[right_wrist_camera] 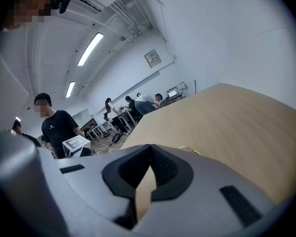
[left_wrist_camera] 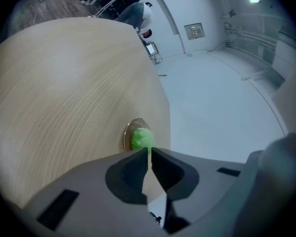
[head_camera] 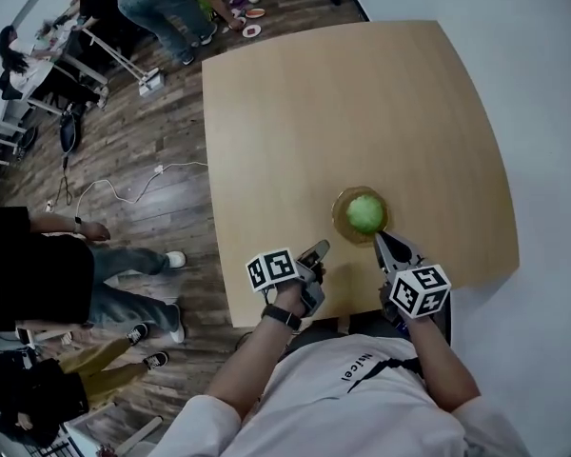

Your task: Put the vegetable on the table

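A: Item: green vegetable (head_camera: 365,213), round and leafy-looking. It sat in a shallow dish (head_camera: 338,215) on the worktop (head_camera: 343,112), lower centre of the head view.

B: Handling: judged light, soft, easily bruised. Best held gently across its widest part.

A: Left gripper (head_camera: 319,250): jaws were together, empty, with the vegetable ahead and clear of them.

B: Right gripper (head_camera: 380,240): jaws were together, empty, tips just beside the dish.

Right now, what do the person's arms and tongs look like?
The left tongs and right tongs are grey with black grip pads. Each carries a white cube printed with black square markers. The person wears a white short-sleeved shirt and a black wristband on the left wrist.
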`<state>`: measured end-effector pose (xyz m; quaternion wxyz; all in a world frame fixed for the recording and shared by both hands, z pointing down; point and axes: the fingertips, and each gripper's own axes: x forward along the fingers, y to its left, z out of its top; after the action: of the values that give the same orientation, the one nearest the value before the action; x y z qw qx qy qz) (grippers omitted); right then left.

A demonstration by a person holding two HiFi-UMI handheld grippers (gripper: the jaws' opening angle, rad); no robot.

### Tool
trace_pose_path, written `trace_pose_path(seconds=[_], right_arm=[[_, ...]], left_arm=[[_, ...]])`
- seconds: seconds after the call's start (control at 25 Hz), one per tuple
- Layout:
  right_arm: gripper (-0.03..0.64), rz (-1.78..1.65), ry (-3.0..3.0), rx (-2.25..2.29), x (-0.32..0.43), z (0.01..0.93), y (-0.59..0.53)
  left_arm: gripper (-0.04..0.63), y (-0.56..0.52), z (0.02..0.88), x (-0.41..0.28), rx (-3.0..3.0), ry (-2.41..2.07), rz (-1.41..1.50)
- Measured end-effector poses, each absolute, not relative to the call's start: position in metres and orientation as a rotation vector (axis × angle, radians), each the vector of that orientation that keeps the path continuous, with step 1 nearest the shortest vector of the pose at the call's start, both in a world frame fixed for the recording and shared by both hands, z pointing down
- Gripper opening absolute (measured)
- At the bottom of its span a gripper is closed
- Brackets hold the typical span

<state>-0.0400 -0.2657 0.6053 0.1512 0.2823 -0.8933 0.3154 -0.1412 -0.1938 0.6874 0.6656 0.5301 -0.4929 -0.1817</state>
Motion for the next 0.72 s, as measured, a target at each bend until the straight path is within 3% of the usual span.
trace_pose_path(seconds=[0.72], right_arm=[[0.014,0.872,-2.751,0.866,-0.042,0.496,-0.201]], left_arm=[[0.014,-0.162,0.474,-0.129,1.962,-1.303,-0.325]])
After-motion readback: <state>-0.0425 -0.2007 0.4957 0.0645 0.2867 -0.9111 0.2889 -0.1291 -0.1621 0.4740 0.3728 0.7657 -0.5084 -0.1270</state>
